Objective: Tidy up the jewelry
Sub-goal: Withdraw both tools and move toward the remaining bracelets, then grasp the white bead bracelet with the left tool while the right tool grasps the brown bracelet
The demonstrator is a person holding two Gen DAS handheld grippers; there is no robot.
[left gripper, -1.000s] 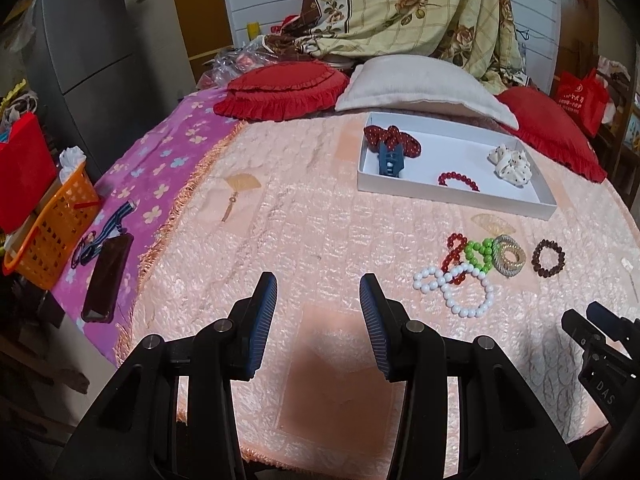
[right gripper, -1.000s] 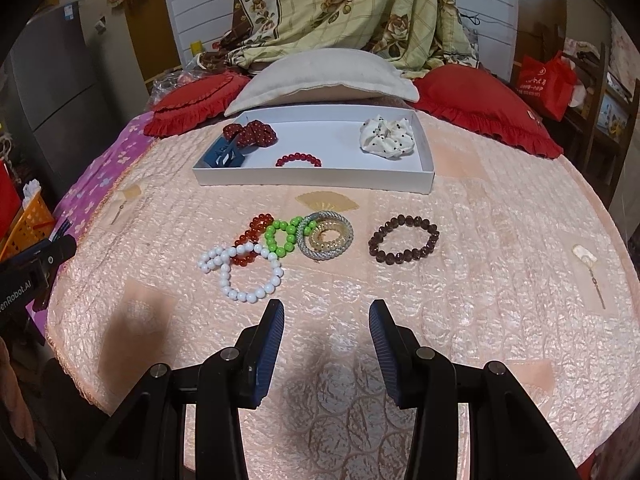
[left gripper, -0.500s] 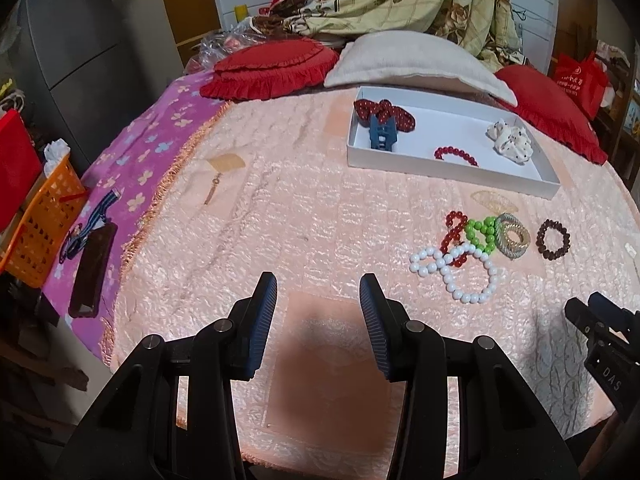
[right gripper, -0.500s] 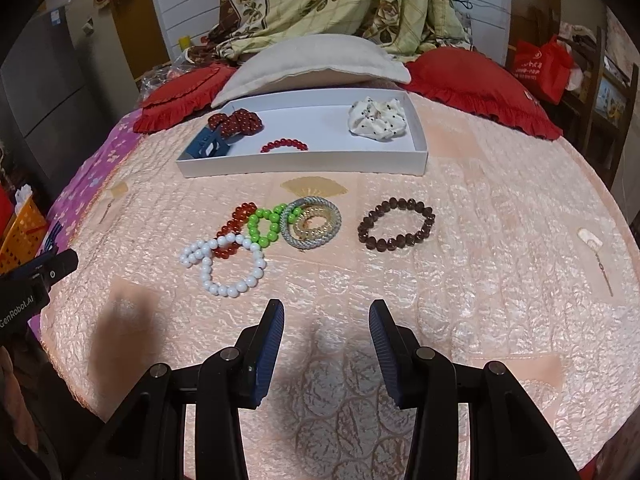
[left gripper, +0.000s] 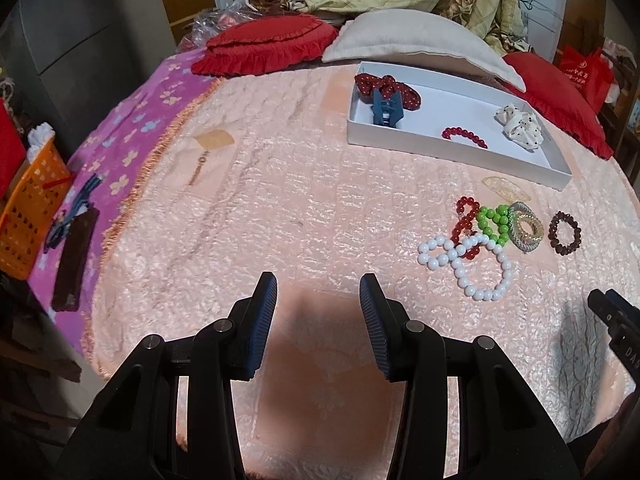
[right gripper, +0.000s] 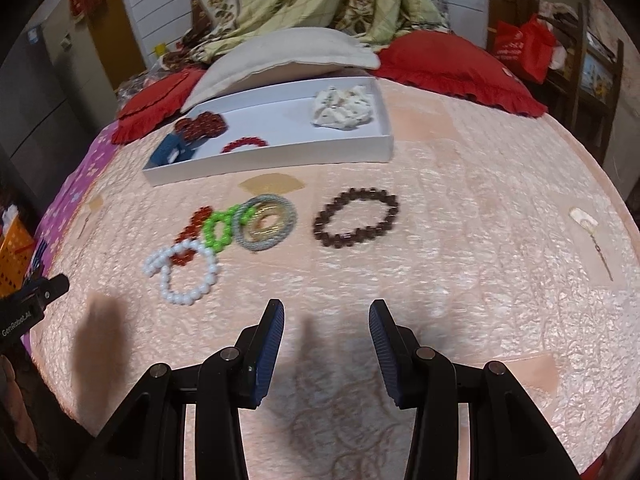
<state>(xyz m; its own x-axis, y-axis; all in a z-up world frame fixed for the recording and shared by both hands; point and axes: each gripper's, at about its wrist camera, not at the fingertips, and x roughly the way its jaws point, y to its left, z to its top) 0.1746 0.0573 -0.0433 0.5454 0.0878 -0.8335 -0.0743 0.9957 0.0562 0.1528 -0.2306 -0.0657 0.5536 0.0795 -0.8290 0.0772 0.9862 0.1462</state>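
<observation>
both grippers released, nothing between jaws: left gripper [left gripper: 318,292] and right gripper [right gripper: 326,318] over pink bedspread [left gripper: 280,208]; white [right gripper: 182,270], green [right gripper: 220,228], brown bracelets [right gripper: 356,222] loose on it near white tray [right gripper: 280,156] holding red bracelet [right gripper: 245,145]

We have bare bedspread [right gripper: 460,280] ahead of both claws; the bracelet cluster [right gripper: 224,236], brown bracelet [right gripper: 356,218] and white tray [right gripper: 280,160] block farther in.
</observation>
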